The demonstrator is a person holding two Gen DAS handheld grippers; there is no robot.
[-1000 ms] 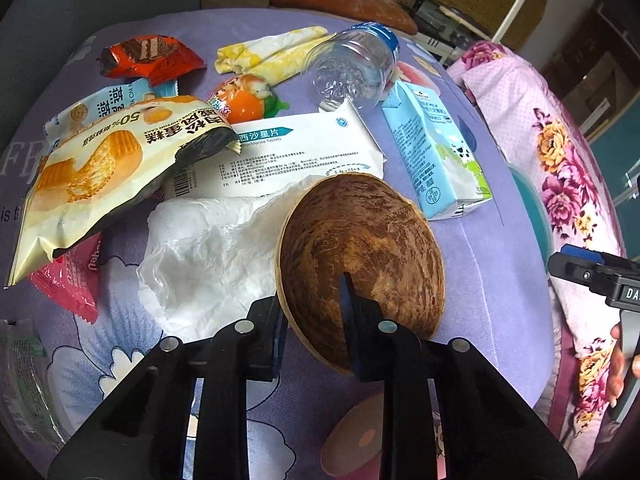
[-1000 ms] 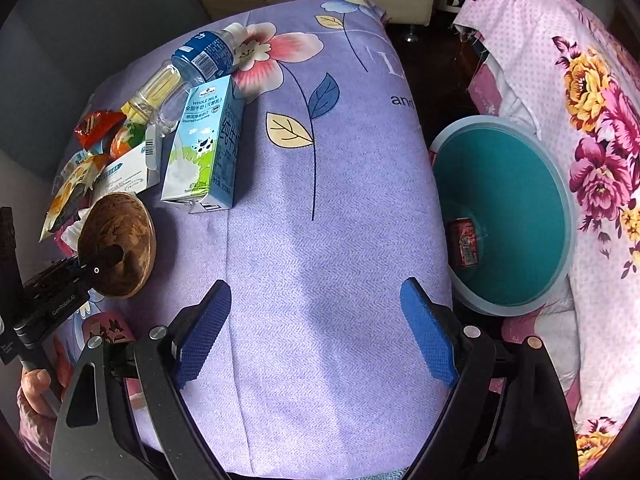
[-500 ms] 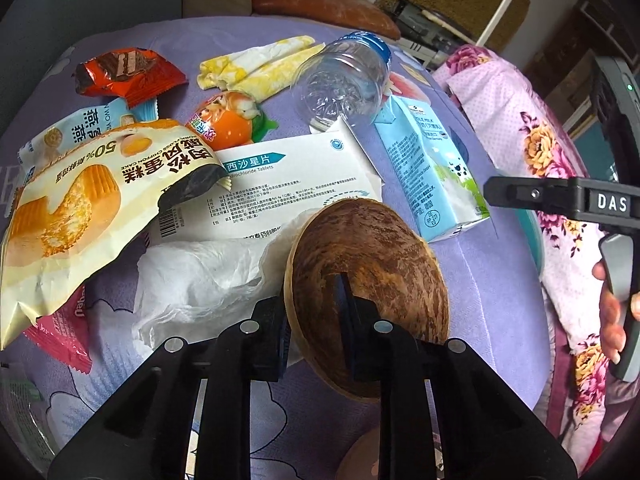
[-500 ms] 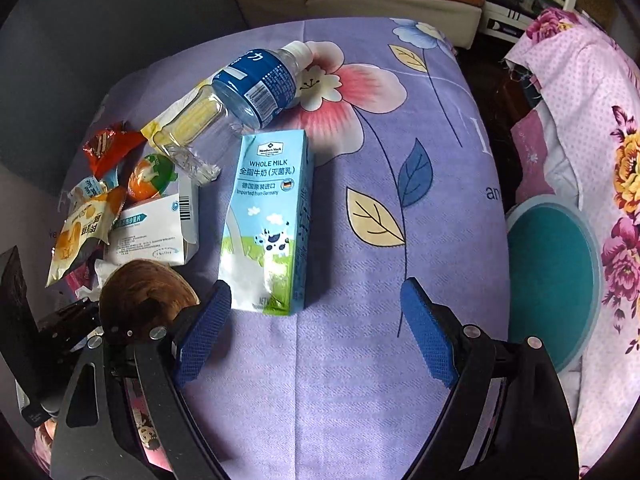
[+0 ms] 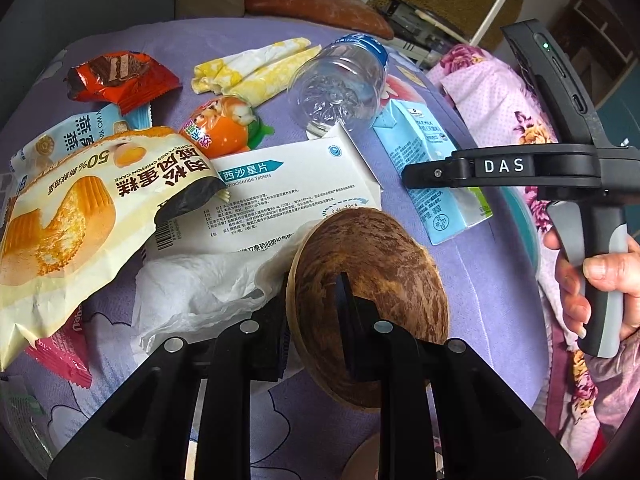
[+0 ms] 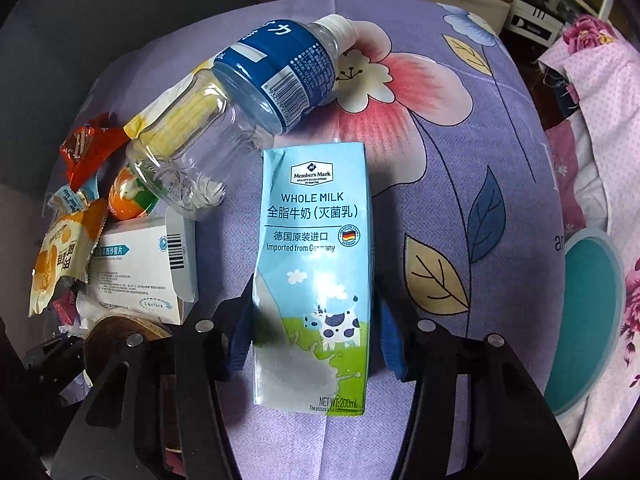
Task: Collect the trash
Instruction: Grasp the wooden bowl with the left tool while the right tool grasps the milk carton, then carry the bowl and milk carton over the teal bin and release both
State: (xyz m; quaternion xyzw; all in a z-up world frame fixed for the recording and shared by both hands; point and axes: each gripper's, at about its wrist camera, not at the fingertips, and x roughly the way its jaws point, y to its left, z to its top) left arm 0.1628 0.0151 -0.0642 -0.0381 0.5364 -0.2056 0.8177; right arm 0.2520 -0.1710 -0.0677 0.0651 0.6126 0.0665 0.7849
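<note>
Milk carton lies flat on the purple sheet between the closing jaws of the right gripper, probably for the teal bin; the left gripper clamps the brown shell, jaws nearly closed

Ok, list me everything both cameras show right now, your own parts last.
Milk carton: one, light blue, lying between the right tool's closing jaws.
Plastic bottle: one, clear, blue label, lying beyond the carton.
Coconut shell half: one, brown, gripped at its rim.
Tablet box: one, white, behind the shell.
Tissue: one, white, crumpled, left of the shell.
Cake bag: one, yellow-white, far left.
Red wrapper: one, back left.
Orange jelly cup: one, mid-pile.
Yellow wrapper: one, beside the bottle.
Bin: one, teal, right of the purple cloth.
Left tool: shut on the shell.
Right tool: astride the carton.
Hand: one, holding the right tool's handle.
</note>
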